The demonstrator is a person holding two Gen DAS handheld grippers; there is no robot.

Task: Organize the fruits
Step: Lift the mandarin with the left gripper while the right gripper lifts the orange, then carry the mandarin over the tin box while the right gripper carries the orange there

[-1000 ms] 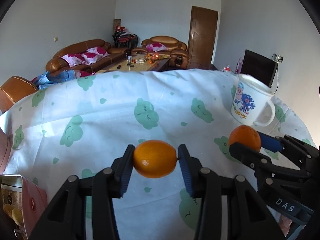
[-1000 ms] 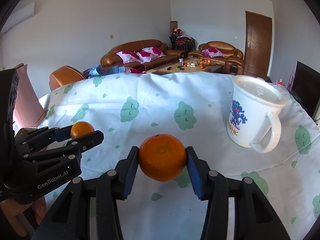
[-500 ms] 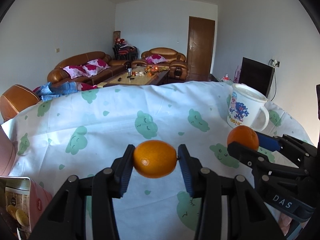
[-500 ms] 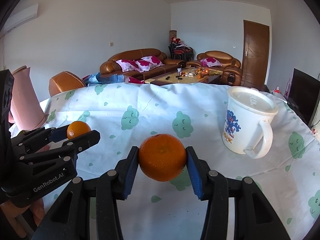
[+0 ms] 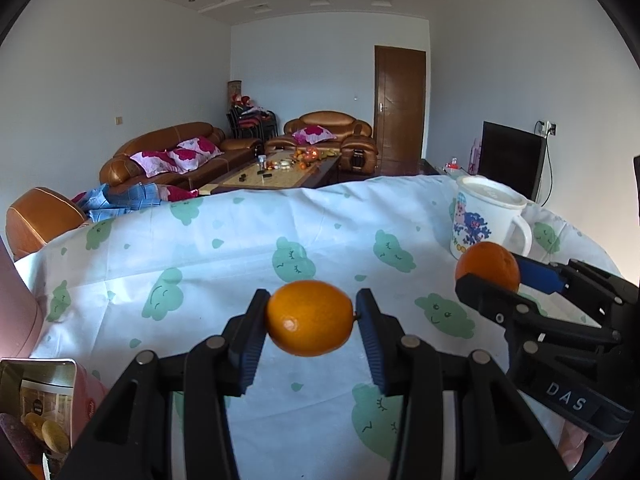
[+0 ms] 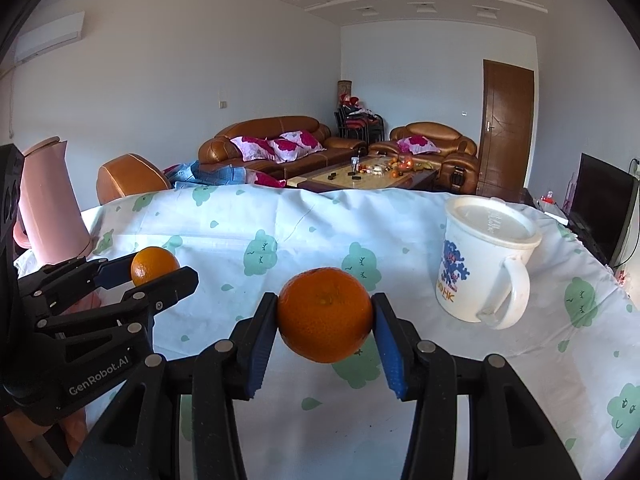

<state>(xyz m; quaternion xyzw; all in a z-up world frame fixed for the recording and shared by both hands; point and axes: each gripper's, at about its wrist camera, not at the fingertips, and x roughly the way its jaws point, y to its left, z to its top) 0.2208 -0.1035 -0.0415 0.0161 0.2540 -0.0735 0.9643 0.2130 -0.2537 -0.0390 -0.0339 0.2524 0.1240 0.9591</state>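
A: Left claw pinches a smooth oval orange between its blue pads, held in the air above the surface. Right claw pinches a rounder orange the same way, also clear of the cloth.

B: How do the two stand to each other?

A: Side by side, near but apart. From the left wrist view the right claw comes in from the right edge of the picture.

B: Obstacles?

A: A lidded white mug stands upright on the right side, handle toward the near right, just beyond the right claw's fruit. A pink jug stands at the far left corner. A pink box with pictured biscuits sits at the near left, cut off by the picture's edge.

B: Open room?

A: The middle of the cloth, white with green cloud faces, lies bare ahead of both claws as far as the far edge, where it drops off toward the sofas.
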